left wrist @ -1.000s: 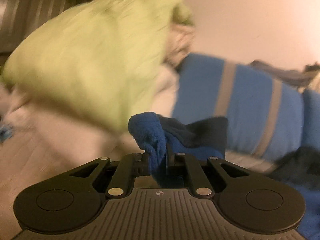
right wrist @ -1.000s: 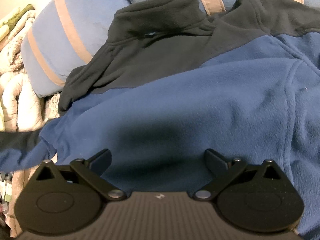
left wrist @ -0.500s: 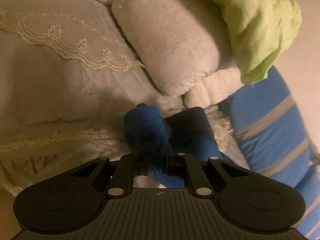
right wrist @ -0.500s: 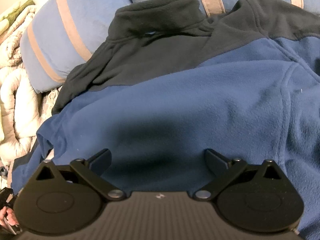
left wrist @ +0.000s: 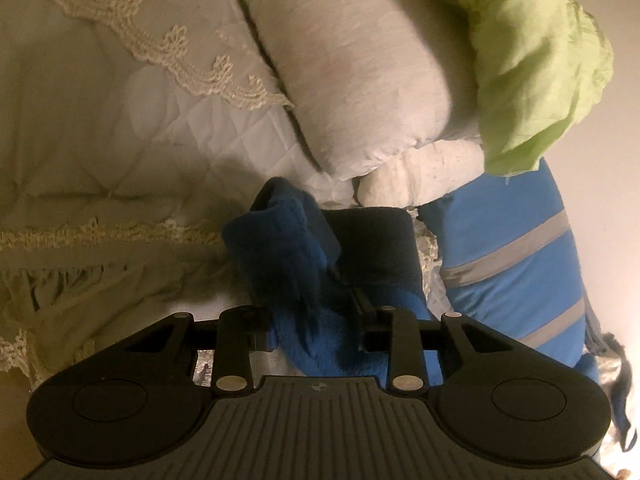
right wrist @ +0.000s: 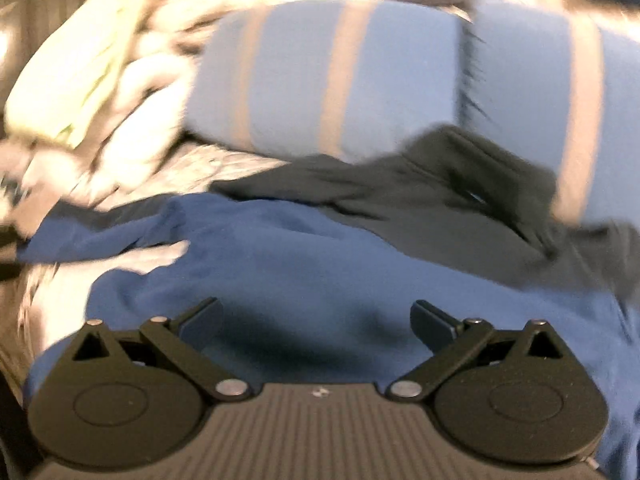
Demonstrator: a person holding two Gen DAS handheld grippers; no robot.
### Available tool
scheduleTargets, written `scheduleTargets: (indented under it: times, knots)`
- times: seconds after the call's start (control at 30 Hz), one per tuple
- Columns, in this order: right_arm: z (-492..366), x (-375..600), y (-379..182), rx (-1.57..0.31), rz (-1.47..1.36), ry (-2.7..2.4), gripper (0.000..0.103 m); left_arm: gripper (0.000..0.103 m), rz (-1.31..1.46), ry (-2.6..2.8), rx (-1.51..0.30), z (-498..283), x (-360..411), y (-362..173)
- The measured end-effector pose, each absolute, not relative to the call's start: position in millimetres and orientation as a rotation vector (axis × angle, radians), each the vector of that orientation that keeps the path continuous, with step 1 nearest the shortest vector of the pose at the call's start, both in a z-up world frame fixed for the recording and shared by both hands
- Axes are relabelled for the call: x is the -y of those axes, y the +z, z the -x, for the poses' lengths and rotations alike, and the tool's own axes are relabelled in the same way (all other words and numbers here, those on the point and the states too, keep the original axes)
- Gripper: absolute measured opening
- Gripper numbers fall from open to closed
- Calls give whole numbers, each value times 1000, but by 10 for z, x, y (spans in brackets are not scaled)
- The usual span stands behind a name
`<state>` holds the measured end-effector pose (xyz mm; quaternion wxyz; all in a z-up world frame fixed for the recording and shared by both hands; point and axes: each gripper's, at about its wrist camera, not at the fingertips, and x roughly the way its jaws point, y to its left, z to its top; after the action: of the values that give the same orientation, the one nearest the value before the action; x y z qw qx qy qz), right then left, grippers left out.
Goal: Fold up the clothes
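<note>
From the left wrist view, a cream quilted bedspread with lace trim fills the left side, with a rolled pale grey blanket and a crumpled lime-green cloth further right. The left gripper has its fingers spread a little, with the bunched sleeve of the blue and black fleece jacket lying between them; whether they pinch it is unclear. A blue pillow with grey stripes lies right of it. In the blurred right wrist view, the right gripper hangs released, jaws wide, over the fleece jacket spread on the bed against the striped pillow.
</note>
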<state>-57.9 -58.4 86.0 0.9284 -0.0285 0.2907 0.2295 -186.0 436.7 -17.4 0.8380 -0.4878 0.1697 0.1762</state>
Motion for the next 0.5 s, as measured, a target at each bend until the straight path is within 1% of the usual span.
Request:
scheduleTargets:
  times: [0.2, 0.3, 0.4, 0.43, 0.5]
  knots:
    - [557, -198, 925, -573, 225, 551, 102, 32, 1038, 355, -348, 1870, -4427, -203]
    - [448, -588, 912, -562, 287, 566, 101, 31, 1031, 373, -345, 1860, -4461, -185]
    - [236, -946, 825, -590, 307, 522, 101, 31, 1014, 404, -348, 1835, -4493, -134]
    - [154, -1056, 774, -600, 316, 497, 101, 27, 1007, 415, -348, 1826, -4505, -113]
    - [-9, -1275, 672, -621, 334, 447, 100, 24, 995, 425, -351, 1787, -4543, -47]
